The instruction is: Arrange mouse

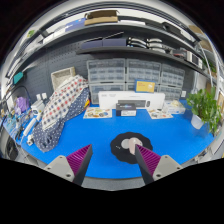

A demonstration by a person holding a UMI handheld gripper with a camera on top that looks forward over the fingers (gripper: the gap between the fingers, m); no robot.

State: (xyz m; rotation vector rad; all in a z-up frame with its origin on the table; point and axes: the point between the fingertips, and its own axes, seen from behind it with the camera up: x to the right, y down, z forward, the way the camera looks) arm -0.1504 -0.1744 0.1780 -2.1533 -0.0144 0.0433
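A pale beige mouse (129, 146) lies on a round black mouse mat (128, 145) on the blue table top (100, 135). My gripper (113, 160) hovers over the table's front part with its fingers wide apart and nothing between them. The right finger's magenta pad (148, 160) overlaps the near right side of the mat, just below the mouse. The left finger's pad (80, 157) is over bare blue surface. The mouse is just ahead of the fingers, toward the right one.
A checkered cloth bundle (60, 105) stands at the left. A white device (125, 100) and flat boxes sit along the back of the table. A green plant (205, 106) stands at the right. Shelves with drawer units (120, 72) fill the wall behind.
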